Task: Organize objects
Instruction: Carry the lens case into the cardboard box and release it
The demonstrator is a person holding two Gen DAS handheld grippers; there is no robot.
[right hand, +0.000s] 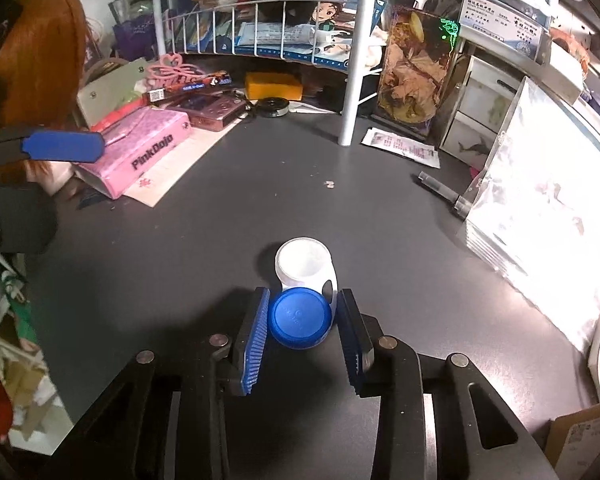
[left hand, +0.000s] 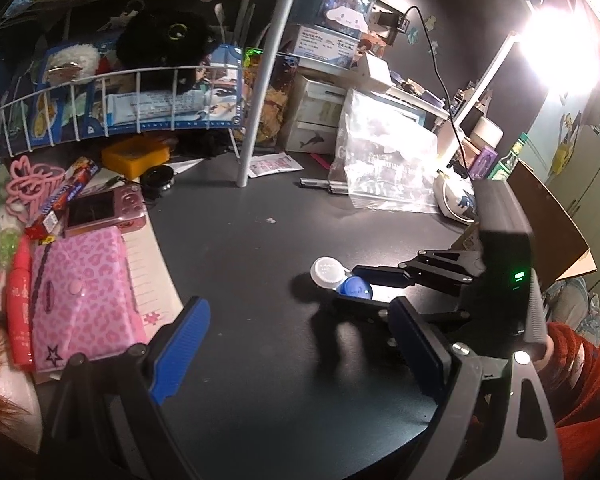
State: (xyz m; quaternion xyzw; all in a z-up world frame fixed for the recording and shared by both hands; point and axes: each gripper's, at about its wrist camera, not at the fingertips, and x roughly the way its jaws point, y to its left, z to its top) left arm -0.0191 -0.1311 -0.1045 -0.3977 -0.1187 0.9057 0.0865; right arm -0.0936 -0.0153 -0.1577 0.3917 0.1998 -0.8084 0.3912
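A contact lens case point(right hand: 305, 292) with one white cap and one blue cap lies on the dark desk point(right hand: 220, 208). My right gripper point(right hand: 304, 320) has its blue pads on either side of the blue cap point(right hand: 299, 317); the pads sit close against it. The case also shows in the left wrist view point(left hand: 340, 278), with the right gripper point(left hand: 354, 290) reaching in from the right. My left gripper point(left hand: 296, 356) is wide open and empty, hovering above the desk to the near left of the case.
A pink leopard pouch point(left hand: 80, 296), a pink camera point(left hand: 104, 210) and a candy box point(left hand: 62, 200) lie at the left. A white wire shelf with a post point(left hand: 260, 80) stands behind. A plastic bag point(left hand: 384, 160), pens point(left hand: 320, 184) and boxes are at the right.
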